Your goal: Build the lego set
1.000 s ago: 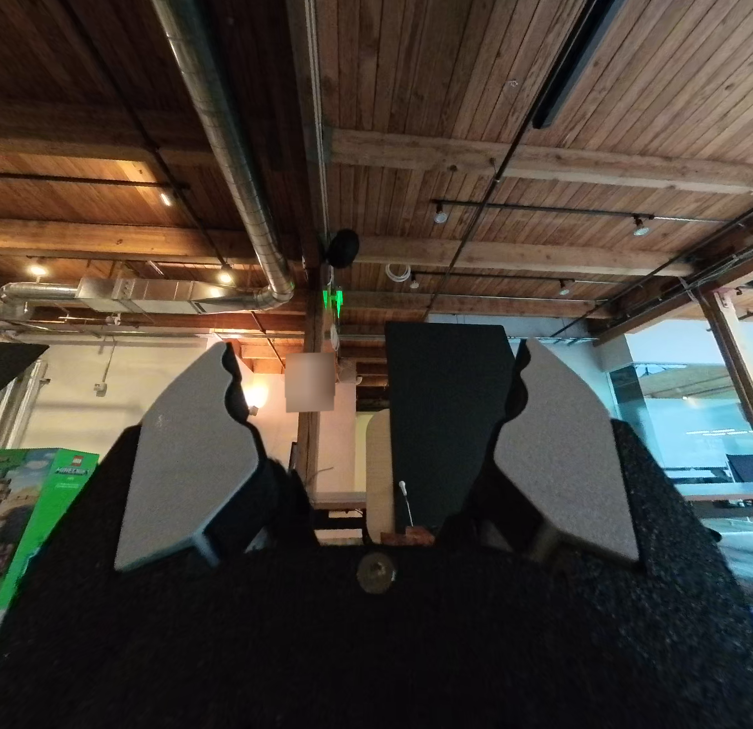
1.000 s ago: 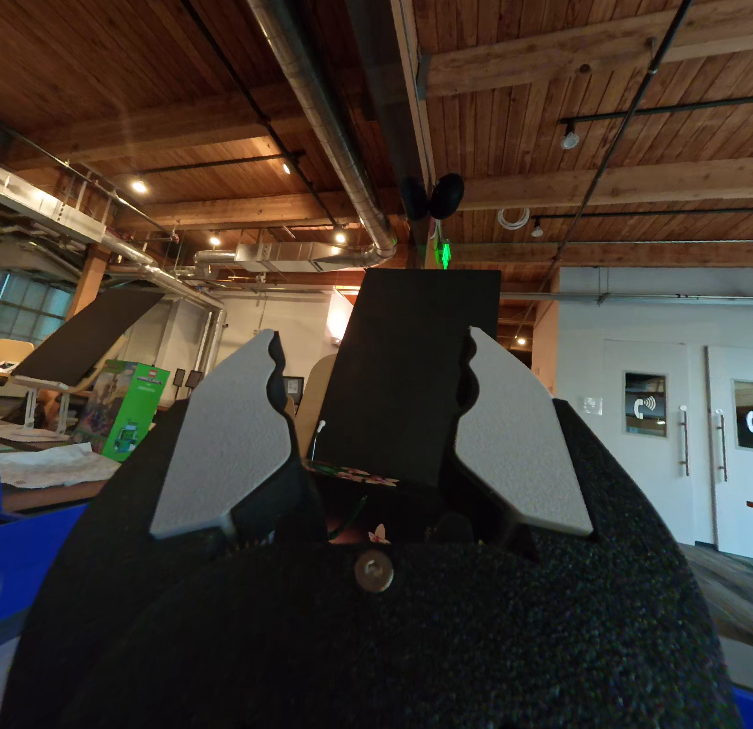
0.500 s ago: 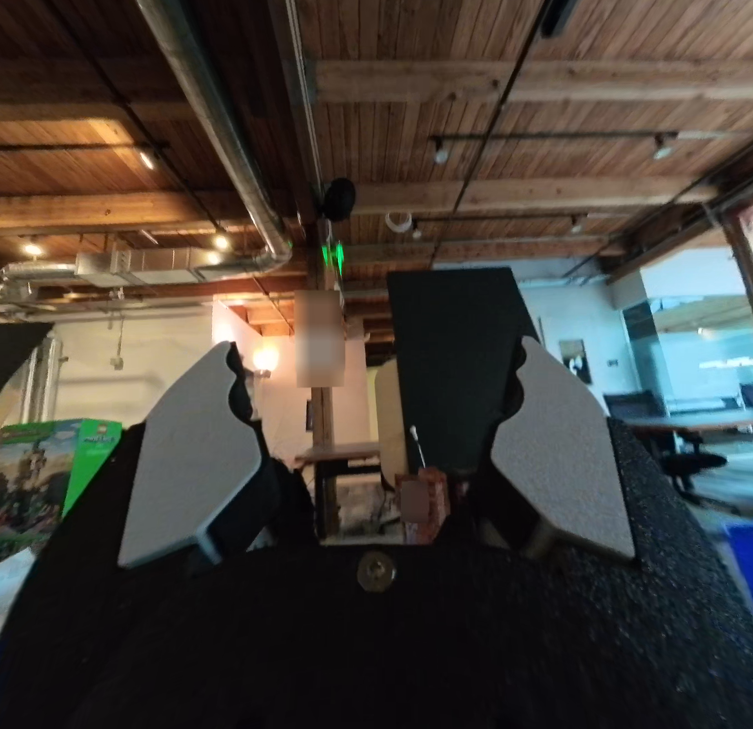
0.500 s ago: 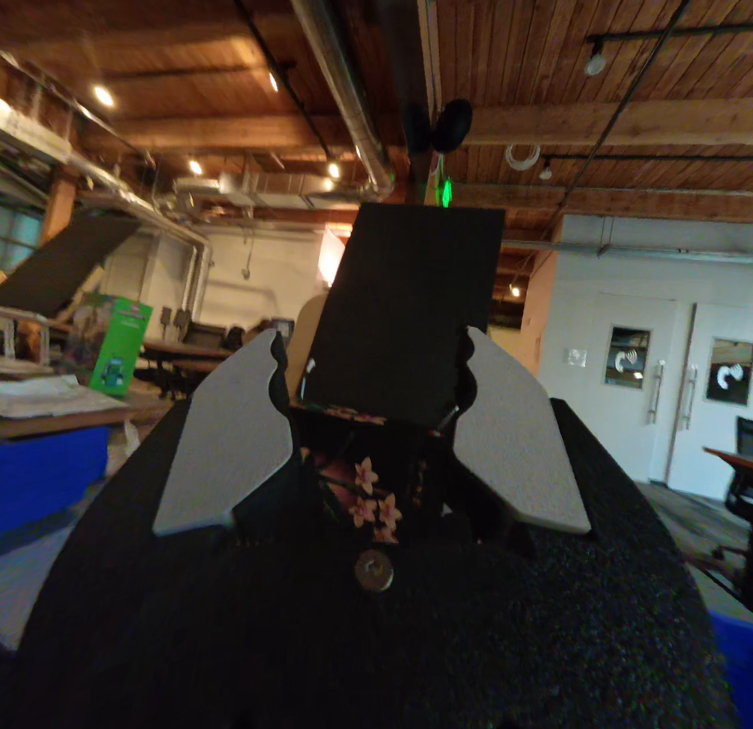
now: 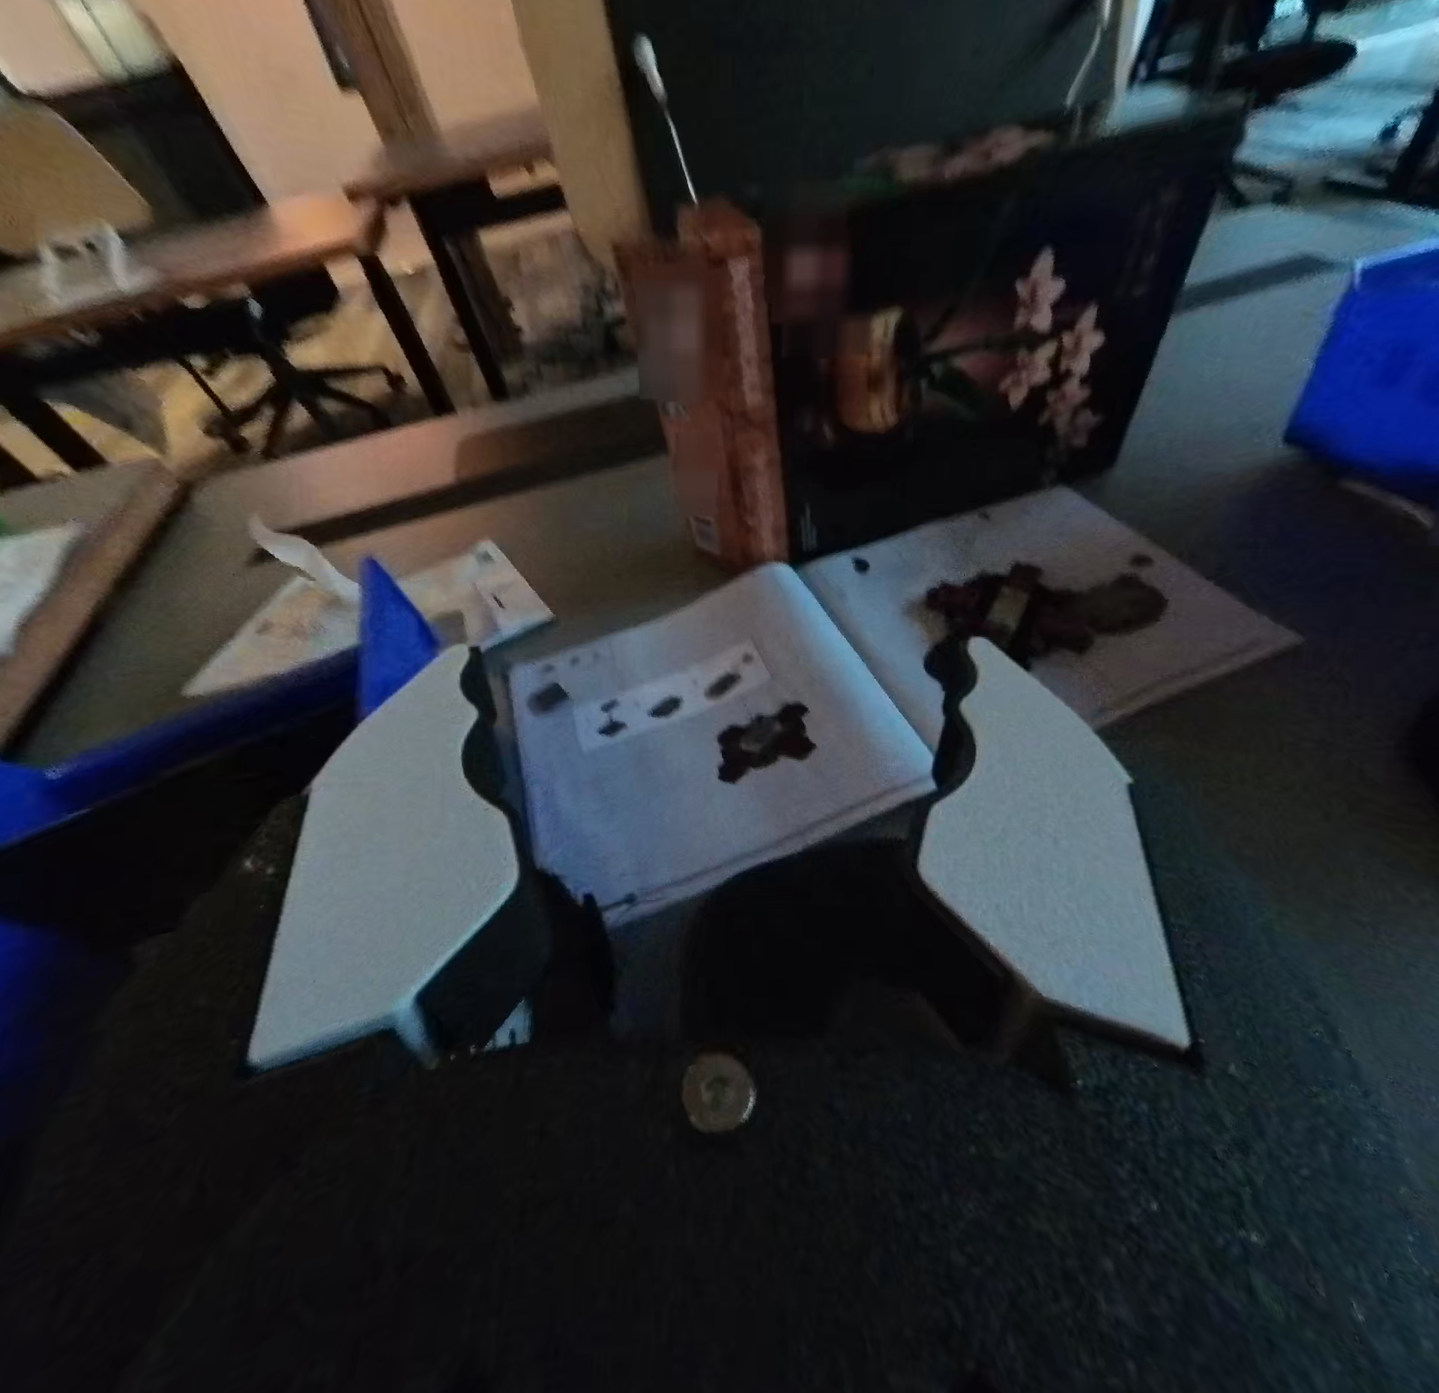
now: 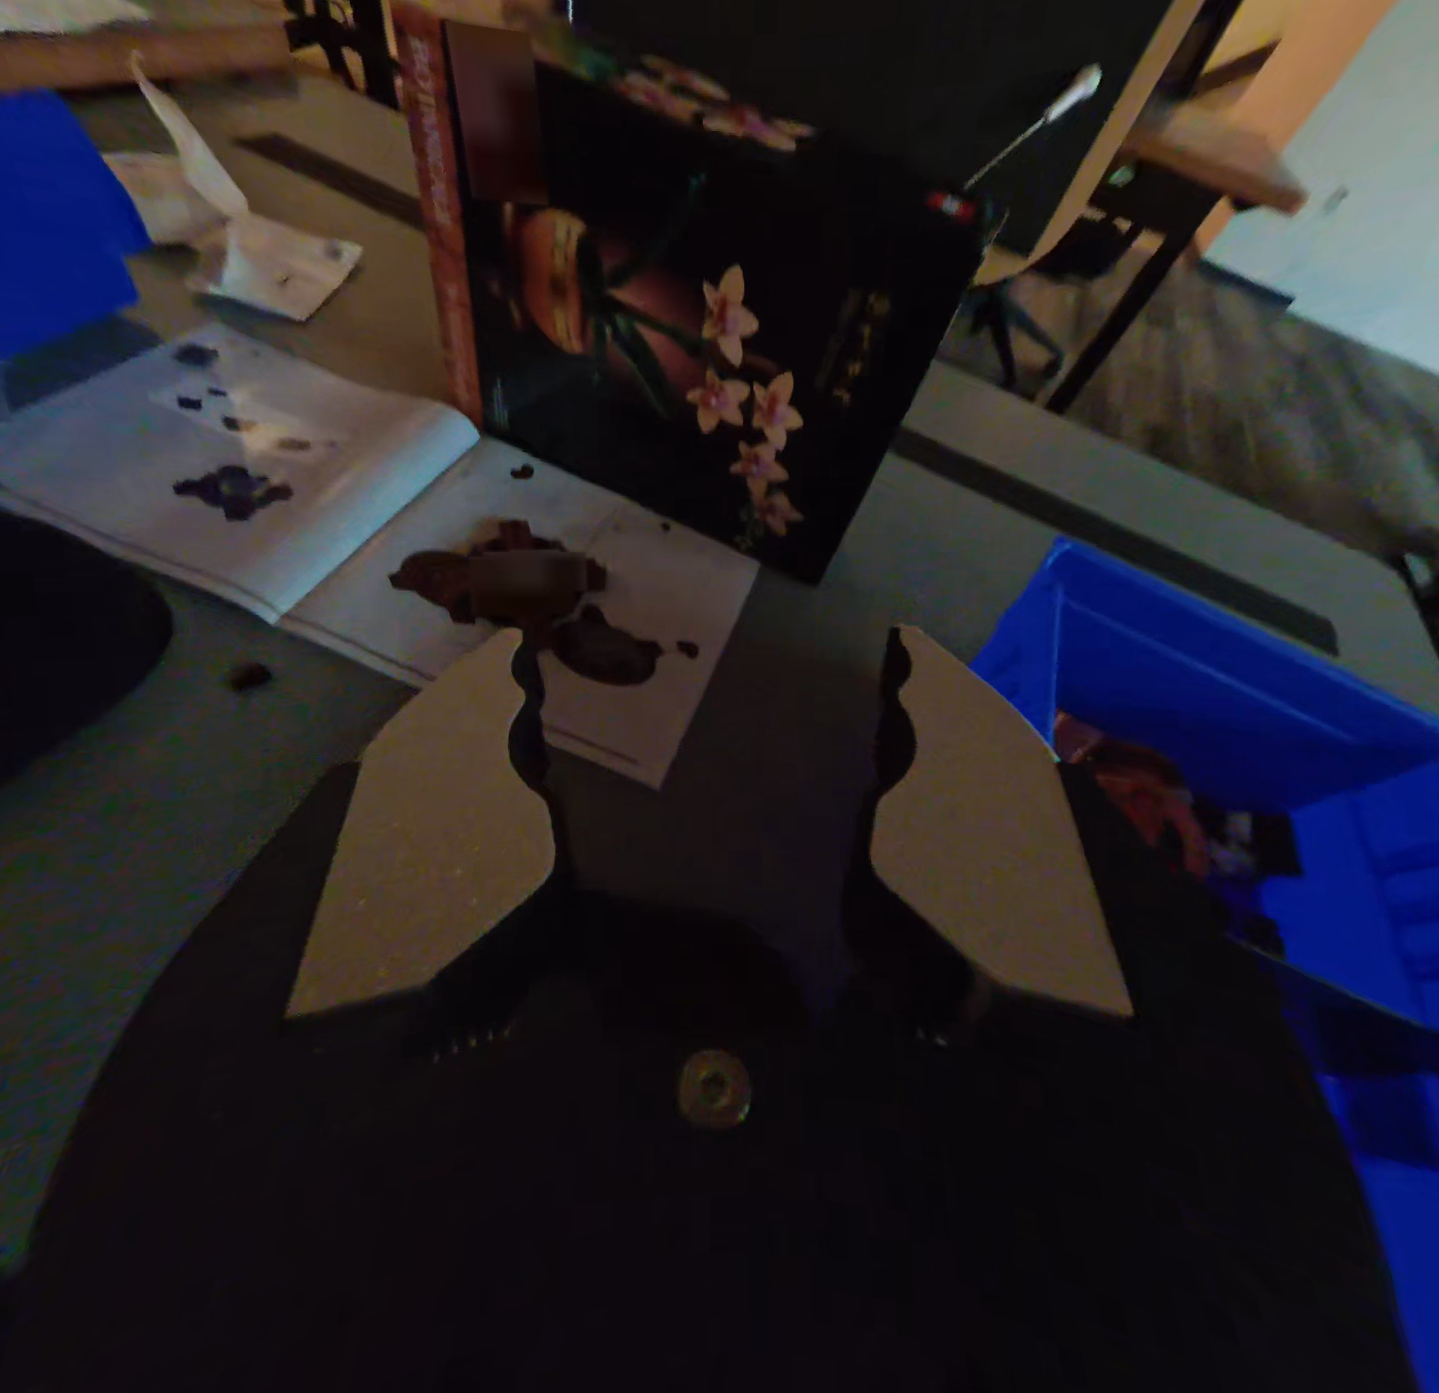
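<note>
Right wrist view looks down on a grey table (image 6: pixel 1051 452) with a dark picture box (image 6: pixel 701 343) standing upright at the back, pale flowers printed on its face. In front of the box an open instruction booklet (image 6: pixel 233 437) lies flat, its spine running away toward the box's left corner. At the right edge sits a blue bin (image 6: pixel 1246 678) with something reddish inside. A cluster of dark brown bricks (image 6: pixel 545 600) rests on the booklet's right-hand page, with a few loose dark bits scattered on the page and the table.

The right gripper (image 6: pixel 705 639) hangs above bare table just off the booklet's right corner, jaws well apart and nothing between them; the brick cluster lies just ahead and to the left of its left fingertip (image 6: pixel 498 647), and the bin is close on its right. From the left wrist view, the left gripper (image 5: pixel 716 655) hovers over the booklet's left-hand page (image 5: pixel 701 733), fingers spread wide and empty, so the same bricks (image 5: pixel 1028 608) sit ahead and to its right, just past its right fingertip (image 5: pixel 981 655). Both tools flank the cluster, and I cannot tell which is nearer
</note>
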Tool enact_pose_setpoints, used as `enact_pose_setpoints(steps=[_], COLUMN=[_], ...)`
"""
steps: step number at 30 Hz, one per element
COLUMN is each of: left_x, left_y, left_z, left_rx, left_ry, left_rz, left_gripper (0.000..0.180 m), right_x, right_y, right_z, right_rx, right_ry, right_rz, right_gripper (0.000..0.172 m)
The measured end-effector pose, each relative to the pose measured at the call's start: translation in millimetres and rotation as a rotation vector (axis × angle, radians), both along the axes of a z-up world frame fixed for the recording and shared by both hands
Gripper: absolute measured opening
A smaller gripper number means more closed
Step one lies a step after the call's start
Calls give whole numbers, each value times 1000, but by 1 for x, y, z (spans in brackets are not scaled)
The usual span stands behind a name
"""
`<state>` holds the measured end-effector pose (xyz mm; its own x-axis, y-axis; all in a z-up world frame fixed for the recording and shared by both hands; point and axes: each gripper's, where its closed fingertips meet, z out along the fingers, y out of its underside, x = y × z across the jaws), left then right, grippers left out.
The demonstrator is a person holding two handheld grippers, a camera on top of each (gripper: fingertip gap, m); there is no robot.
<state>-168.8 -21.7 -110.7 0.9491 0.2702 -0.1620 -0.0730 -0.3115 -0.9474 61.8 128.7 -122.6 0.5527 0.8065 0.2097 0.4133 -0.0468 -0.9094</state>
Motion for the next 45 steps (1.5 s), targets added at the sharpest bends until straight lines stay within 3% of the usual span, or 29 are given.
enact_pose_setpoints(steps=[3,5,8,10,12,17,19,21,30,37,45], left_x=[5,9,12,14,17,21,21,20,17,11,13], left_y=[6,8,11,15,22,36,42,48,65,69,78], left_z=[-10,-11,-21,-29,-36,-39,-42,-47,-53,-54,-60], left_rx=[-67,-83,-124,-159,-189,-242,-262,-282,-346,-389,-432], left_ry=[-19,-14,-4,-17,-30,25,20,28,70,99,129], left_rz=[-29,-47,-94,-128,-157,-166,-170,-162,-132,-105,-96], left_gripper=[101,91,52,11,0,0,3,18,32,33,33], right_x=[10,30,76,112,142,197,208,213,182,157,138], right_y=[1,3,14,25,35,54,61,65,72,70,91], right_z=[1,6,10,14,15,-10,-21,-31,-67,-109,-126], right_rx=[-64,-64,-71,-95,-139,-313,-358,-394,-481,-537,-468], right_ry=[8,1,-70,-109,-133,-265,-328,-398,-566,-587,-569], right_rz=[29,36,8,-49,-81,-131,-136,-114,128,222,178], right_gripper=[71,42,9,0,0,0,8,21,36,24,8])
